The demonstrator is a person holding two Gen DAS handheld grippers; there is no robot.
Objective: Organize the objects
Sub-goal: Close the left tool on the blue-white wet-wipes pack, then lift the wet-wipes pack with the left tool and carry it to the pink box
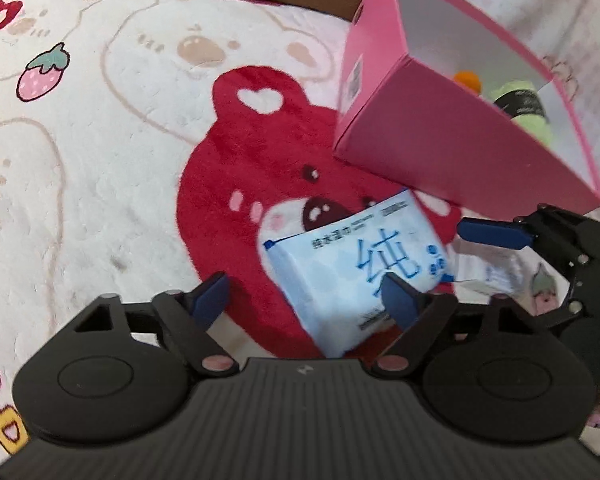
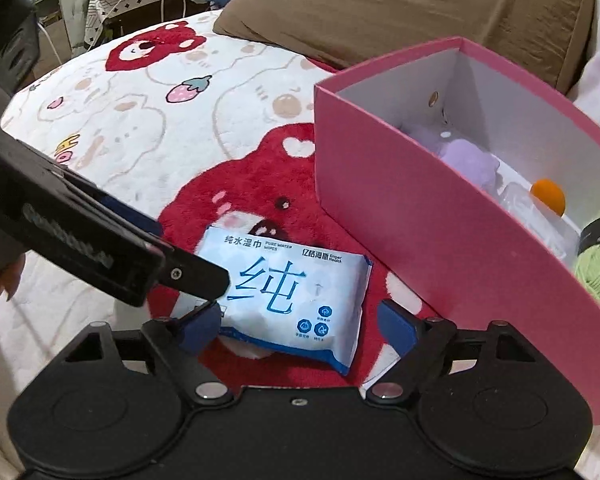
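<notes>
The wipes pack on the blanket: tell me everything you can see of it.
The wipes pack is a soft, flat pouch of pale blue and white film with a large blue character, small icons and darker blue sealed edges. It lies face up and unopened on the red bear print of the blanket, just beside the pink box.

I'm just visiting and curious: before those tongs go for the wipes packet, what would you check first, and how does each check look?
1. Wipes packet lying flat on the blanket: ok.
2. Right tongs open, straddling the packet: ok.
3. Left tongs centred on the packet: not ok, it sits toward one finger.
4. The two tongs clear of each other: cannot tell.
5. Pink box open, with room: ok.
</notes>
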